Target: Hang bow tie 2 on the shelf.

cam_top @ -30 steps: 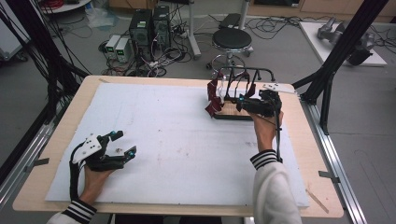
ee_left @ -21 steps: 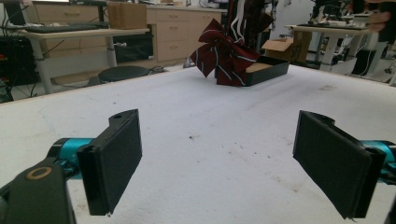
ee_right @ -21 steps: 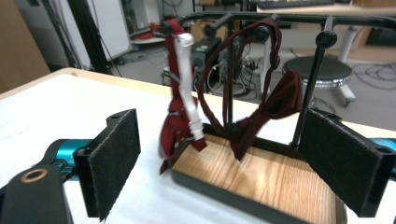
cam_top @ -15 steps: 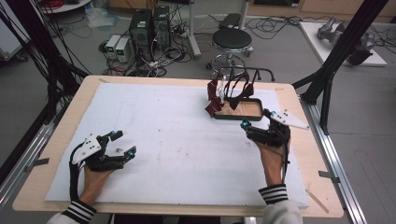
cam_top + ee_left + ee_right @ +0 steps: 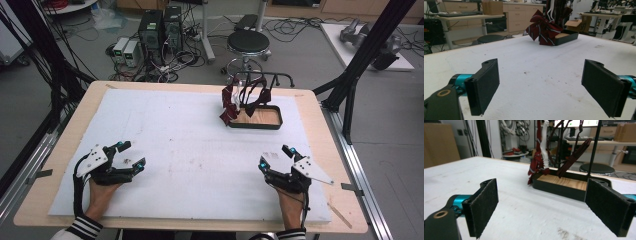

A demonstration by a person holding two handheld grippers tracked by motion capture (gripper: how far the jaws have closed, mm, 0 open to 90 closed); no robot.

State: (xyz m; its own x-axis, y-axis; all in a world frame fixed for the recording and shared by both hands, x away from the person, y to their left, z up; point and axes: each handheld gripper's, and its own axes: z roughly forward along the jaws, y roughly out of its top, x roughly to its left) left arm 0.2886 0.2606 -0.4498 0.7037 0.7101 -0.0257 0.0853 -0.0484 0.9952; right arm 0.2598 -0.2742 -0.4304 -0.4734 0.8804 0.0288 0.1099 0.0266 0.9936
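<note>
We hold the left hand-held gripper [image 5: 129, 154] low over the near left part of the desk [image 5: 60, 145], above the white mat [image 5: 175, 145] that covers most of the desk top. Its jaws stand spread wide, with nothing between them; in the left gripper view the two black pads [image 5: 485, 87] frame bare mat. The right hand-held gripper [image 5: 275, 157] sits over the near right part of the mat, well apart from the left one, and its jaws are spread wide and empty too, as the right gripper view shows with its pads [image 5: 482, 206] on either side of open mat.

The things we work with lie at the far right of the mat: a shallow black tray [image 5: 256, 126] with a wooden floor, carrying a black wire rack [image 5: 265, 77] that rises above it. Dark red ribbon pieces hang from the rack, and a dark red bow with pale stripes [image 5: 230, 107] hangs over the tray's left end, touching its rim. In the left gripper view the bow [image 5: 543, 28] shows clearly in front of the tray [image 5: 566, 37], far across the mat. In the right gripper view the tray [image 5: 560, 187] lies ahead, between the lines of the two jaws but well apart from them, with a white strip [image 5: 545, 145] and dark red loops [image 5: 574, 155] hanging down from the rack into it.

Both grippers are well apart from the tray, the right one nearer to it than the left. Beyond the desk's far edge stand a black stool [image 5: 248, 42] and computer cases [image 5: 160, 27] on the floor.
</note>
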